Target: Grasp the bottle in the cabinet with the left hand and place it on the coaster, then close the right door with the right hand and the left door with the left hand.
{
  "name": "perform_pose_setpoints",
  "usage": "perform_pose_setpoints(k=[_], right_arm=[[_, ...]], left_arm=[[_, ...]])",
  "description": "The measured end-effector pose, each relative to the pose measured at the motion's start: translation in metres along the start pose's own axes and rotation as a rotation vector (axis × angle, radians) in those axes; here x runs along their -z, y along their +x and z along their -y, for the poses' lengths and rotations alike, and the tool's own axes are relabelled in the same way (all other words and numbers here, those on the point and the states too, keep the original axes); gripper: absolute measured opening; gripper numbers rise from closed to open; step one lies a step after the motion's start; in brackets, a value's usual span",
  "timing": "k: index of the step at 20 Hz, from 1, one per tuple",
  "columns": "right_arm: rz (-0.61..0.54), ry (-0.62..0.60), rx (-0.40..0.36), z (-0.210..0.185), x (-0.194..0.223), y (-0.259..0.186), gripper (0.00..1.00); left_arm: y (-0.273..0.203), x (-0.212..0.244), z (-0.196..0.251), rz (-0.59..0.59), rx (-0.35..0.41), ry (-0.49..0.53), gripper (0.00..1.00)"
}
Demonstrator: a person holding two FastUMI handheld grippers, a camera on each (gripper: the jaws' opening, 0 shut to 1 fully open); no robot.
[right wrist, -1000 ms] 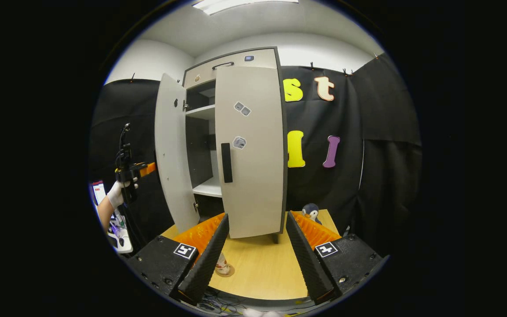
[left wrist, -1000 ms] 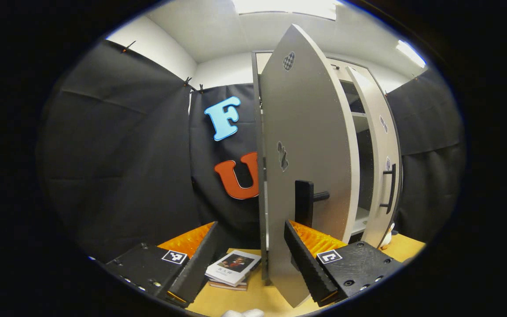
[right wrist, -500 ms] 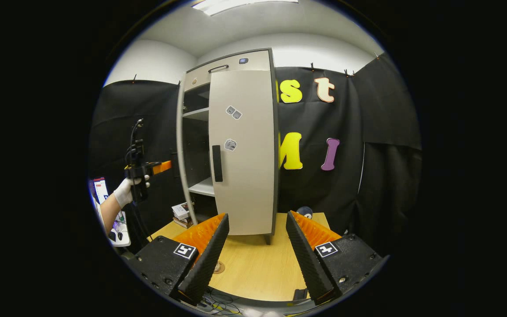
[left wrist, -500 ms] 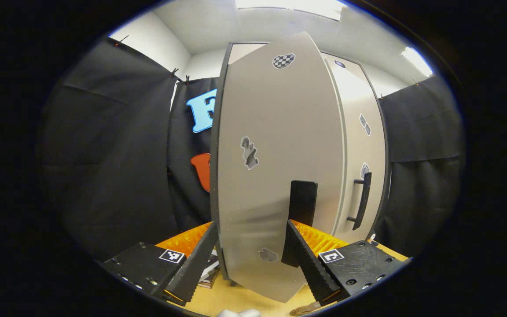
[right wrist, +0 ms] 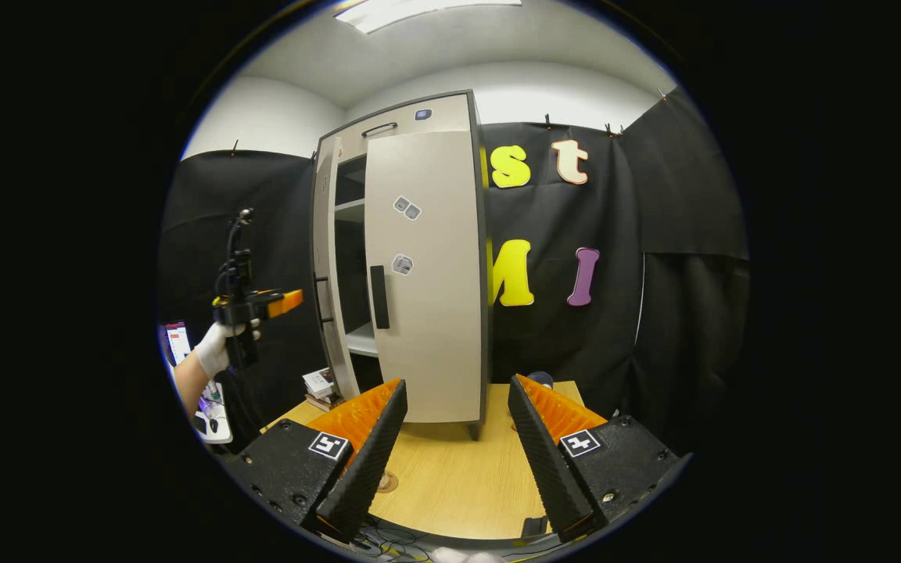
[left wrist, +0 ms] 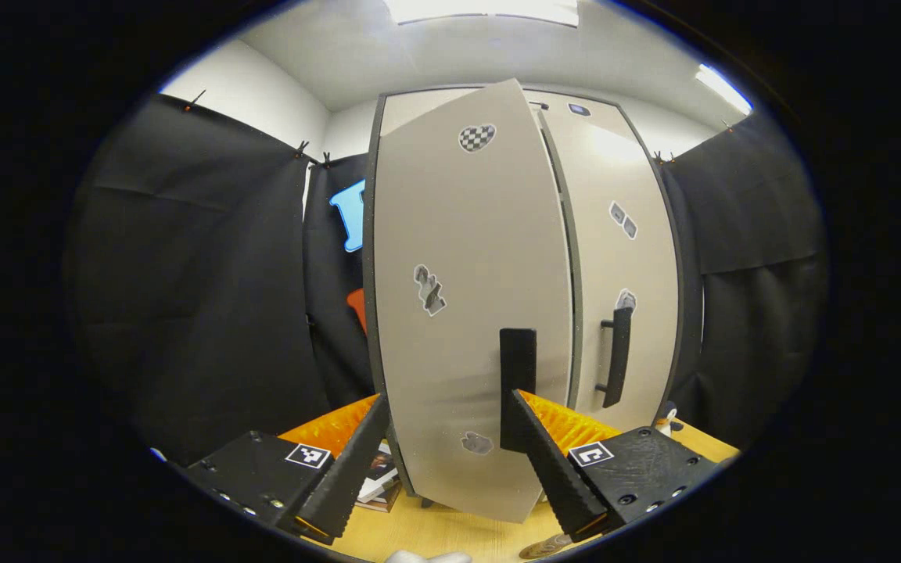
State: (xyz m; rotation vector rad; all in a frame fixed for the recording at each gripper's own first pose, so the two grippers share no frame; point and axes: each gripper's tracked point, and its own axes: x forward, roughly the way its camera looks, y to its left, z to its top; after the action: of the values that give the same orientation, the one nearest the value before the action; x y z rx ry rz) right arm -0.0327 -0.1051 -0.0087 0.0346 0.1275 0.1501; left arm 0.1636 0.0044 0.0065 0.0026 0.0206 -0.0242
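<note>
The left gripper (left wrist: pixel 444 461), jaws spread and empty, presses toward the cabinet's left door (left wrist: pixel 466 313) to swing it shut, the right door (right wrist: pixel 427 274) looks closed, the right gripper (right wrist: pixel 450 453) hangs open well back from the cabinet, and I cannot make out the bottle.

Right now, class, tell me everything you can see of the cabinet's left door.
The left door is a tall, flat, pale grey panel with a dark edge, matte like laminate. It carries a checkered sticker near the top, two more lower down, and an upright black handle. In the right gripper view it stands slightly ajar, a dark gap showing a shelf inside.
</note>
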Motion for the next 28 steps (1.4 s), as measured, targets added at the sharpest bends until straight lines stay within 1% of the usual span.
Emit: perform_pose_setpoints(k=[2,6,9,15,17,18,21,23,25,26,27,28], right_arm=[[0.001,-0.001,-0.010,-0.011,0.002,0.009,0.81],[0.016,0.016,-0.027,-0.032,-0.003,0.019,0.81],[0.032,0.015,-0.017,-0.042,-0.006,0.025,0.81],[0.056,0.043,0.012,-0.060,-0.010,0.031,0.81],[0.059,0.049,0.022,-0.065,-0.012,0.032,0.81],[0.061,0.051,0.030,-0.069,-0.012,0.032,0.81],[0.078,0.042,0.056,-0.077,-0.012,0.032,0.81],[0.078,0.021,0.078,-0.084,-0.007,0.031,0.81],[0.074,0.002,0.103,-0.090,0.001,0.029,0.81],[0.072,-0.002,0.118,-0.092,0.006,0.028,0.81],[0.072,-0.002,0.130,-0.095,0.010,0.027,0.81],[0.068,-0.001,0.142,-0.098,0.015,0.026,0.81]], left_arm=[[-0.023,-0.005,-0.003,0.000,-0.012,0.004,0.95],[-0.063,-0.012,-0.007,0.010,-0.010,-0.001,0.95],[-0.087,-0.015,-0.015,0.020,-0.020,-0.015,0.95],[-0.115,-0.011,-0.030,0.018,-0.032,-0.029,0.95],[-0.124,-0.003,-0.036,0.007,-0.038,-0.033,0.95],[-0.128,0.000,-0.039,0.004,-0.043,-0.034,0.96],[-0.135,0.018,-0.046,-0.023,-0.052,-0.058,0.95],[-0.140,0.030,-0.046,-0.036,-0.049,-0.071,0.95],[-0.147,0.045,-0.051,-0.055,-0.062,-0.070,0.95],[-0.150,0.051,-0.050,-0.060,-0.056,-0.068,0.98],[-0.151,0.055,-0.049,-0.064,-0.049,-0.059,0.95],[-0.154,0.060,-0.047,-0.066,-0.044,-0.048,0.94]])
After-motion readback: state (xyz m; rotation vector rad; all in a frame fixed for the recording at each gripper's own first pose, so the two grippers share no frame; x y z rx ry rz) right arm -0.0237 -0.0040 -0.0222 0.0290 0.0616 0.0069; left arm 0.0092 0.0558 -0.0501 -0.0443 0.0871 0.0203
